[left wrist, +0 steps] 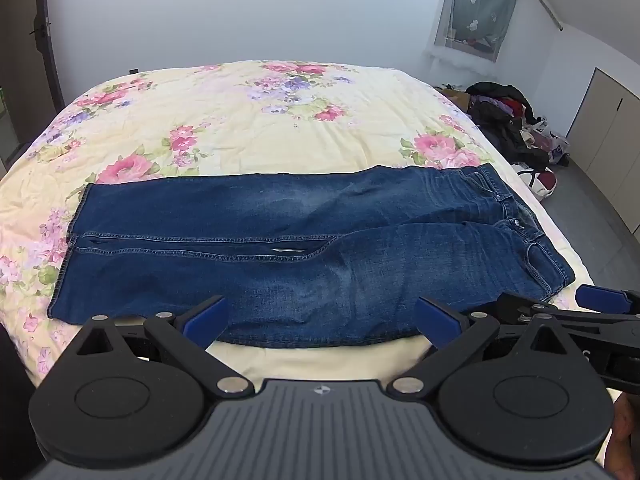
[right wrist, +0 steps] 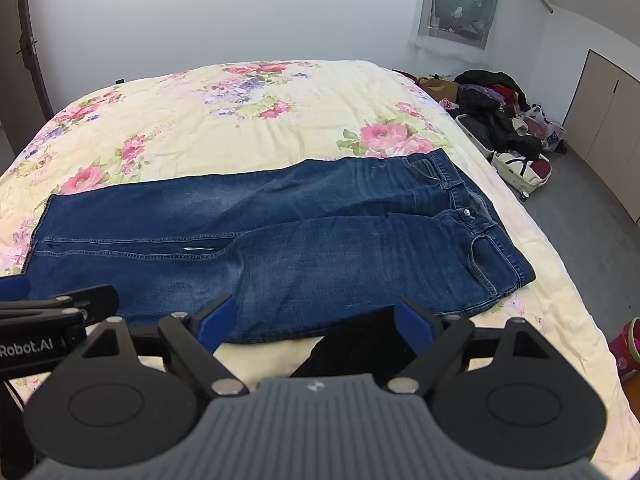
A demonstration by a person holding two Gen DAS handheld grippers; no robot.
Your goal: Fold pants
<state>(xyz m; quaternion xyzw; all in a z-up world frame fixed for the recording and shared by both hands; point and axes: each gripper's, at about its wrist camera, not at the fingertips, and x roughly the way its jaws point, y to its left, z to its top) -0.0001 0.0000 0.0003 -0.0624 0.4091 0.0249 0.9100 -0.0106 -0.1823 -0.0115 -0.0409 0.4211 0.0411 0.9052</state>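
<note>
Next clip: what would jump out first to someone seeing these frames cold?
The dark blue jeans lie spread flat across the near part of the floral bedspread, waistband to the right, hems to the left. Both grippers, left and right, hang open at the jeans' near edge, empty. A clothes heap sits on the floor, right.

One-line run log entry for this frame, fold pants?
stage: pre-grasp | jeans: flat on floral bedspread, legs side by side, unfolded | left gripper: open, at near edge | right gripper: open, at near edge

Blue jeans (left wrist: 304, 248) lie flat across a floral bed (left wrist: 248, 120), waistband to the right. Left tongs (left wrist: 322, 316) wide open at the near edge, w/ right tongs (left wrist: 600, 304) just beside them.
</note>
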